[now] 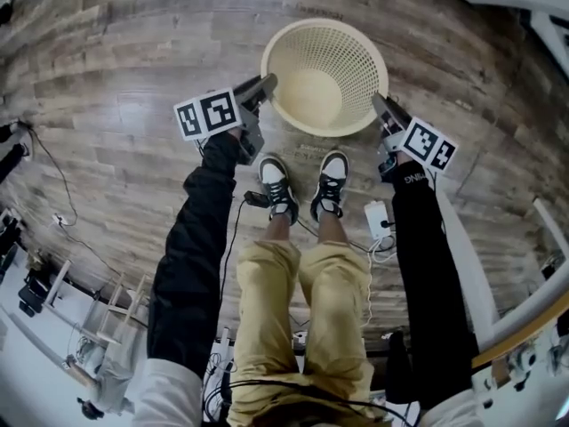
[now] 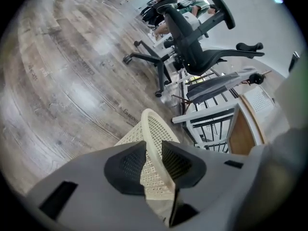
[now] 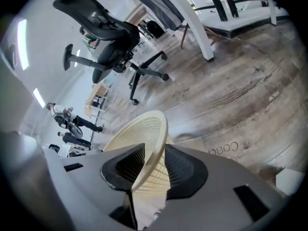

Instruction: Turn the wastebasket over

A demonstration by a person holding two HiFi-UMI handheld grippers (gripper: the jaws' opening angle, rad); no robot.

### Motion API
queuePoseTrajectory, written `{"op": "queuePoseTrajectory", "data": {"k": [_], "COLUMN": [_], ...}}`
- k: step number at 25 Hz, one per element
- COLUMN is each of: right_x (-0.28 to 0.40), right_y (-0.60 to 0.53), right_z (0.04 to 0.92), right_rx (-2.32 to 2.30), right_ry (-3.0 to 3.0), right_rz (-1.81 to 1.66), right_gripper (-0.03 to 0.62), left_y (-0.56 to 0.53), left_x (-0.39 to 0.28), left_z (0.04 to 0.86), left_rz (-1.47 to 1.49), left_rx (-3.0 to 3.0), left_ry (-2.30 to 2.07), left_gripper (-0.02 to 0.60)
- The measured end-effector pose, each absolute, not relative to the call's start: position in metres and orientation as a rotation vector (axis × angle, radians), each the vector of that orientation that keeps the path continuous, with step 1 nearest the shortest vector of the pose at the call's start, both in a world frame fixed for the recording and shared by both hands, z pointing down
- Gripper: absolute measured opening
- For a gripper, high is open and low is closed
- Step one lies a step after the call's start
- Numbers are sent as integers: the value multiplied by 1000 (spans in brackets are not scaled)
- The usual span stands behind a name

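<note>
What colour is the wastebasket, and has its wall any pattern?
Cream: the round plastic wastebasket has a mesh wall of small holes. Head view shows it best.

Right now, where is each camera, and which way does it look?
Head view: on the person's head, facing steeply down at the wastebasket; legs, shoes, sleeves show.
Left gripper view: on the left gripper, facing along its fingers, clamped on the rim, toward an office chair.
Right gripper view: on the right gripper, fingers clamped on the opposite rim, facing an office chair too.
Shared: all three show the wastebasket.
</note>
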State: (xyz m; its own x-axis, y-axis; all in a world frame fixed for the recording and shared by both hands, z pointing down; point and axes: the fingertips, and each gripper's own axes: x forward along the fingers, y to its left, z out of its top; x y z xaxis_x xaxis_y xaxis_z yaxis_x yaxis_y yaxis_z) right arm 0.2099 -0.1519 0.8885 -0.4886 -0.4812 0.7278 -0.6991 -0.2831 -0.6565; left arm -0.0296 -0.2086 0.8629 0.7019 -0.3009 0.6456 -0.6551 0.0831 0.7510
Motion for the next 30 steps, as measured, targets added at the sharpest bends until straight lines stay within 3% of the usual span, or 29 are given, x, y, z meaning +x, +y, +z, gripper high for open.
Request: {"op": "queuePoseTrajectory", "data": {"k": [10,18,22,28,30], "right_x": [187,178,187,206,197], "right_y": [-94,-67,-54,-63,-68], "right_z": [895,897,888,837,804], "right_rx": [1280,1229,1267,1370,1358], "right_ry": [-1771,-1653,-1591,-1585,-1645], "right_rz": [1640,1682,1657,1475,1411], "right_gripper": [140,152,219,227,225], "left_y": [-148,-91,-84,-93,-98], "left_x": [-50,-62,-66,-66,-64], "left_z": [875,887,873,821,788], "left_rz": [530,754,816,832,840], "left_rx": [1640,1583,1606,1683,1733], "left_ry": [-865,-842,-867,-882,-895], "left_gripper": [103,103,103,99,53]}}
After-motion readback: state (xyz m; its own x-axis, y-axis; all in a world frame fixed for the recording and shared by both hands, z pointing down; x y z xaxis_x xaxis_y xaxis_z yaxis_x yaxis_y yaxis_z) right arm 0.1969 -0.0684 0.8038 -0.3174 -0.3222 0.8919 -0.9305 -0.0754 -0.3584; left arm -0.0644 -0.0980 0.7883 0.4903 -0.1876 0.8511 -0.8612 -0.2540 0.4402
